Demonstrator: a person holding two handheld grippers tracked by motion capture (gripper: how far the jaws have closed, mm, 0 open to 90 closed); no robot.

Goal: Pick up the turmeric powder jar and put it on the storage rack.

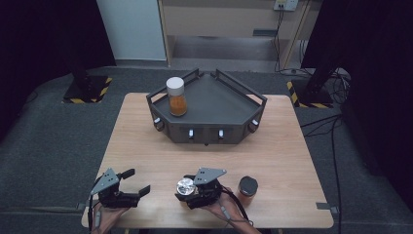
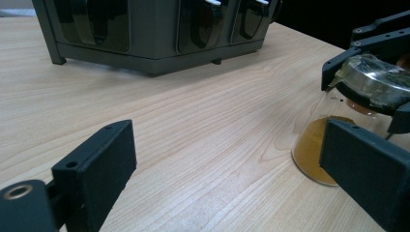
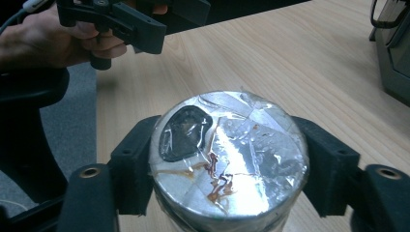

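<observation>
Foil-topped round glass jar (image 3: 228, 154) on woodgrain table (image 3: 290, 63)

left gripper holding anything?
No. In the left gripper view the left gripper has its jaws wide apart with only bare table between them.

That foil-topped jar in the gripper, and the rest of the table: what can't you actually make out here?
- Foil-topped jar: in the right gripper view its sealed top hides the body; the right gripper covers it in the high view.
- Left gripper view: a pad blocks part of the jar's base.
- Dark-lidded jar: label too small to read.
- Tray: front knobs too small to make out.
</observation>
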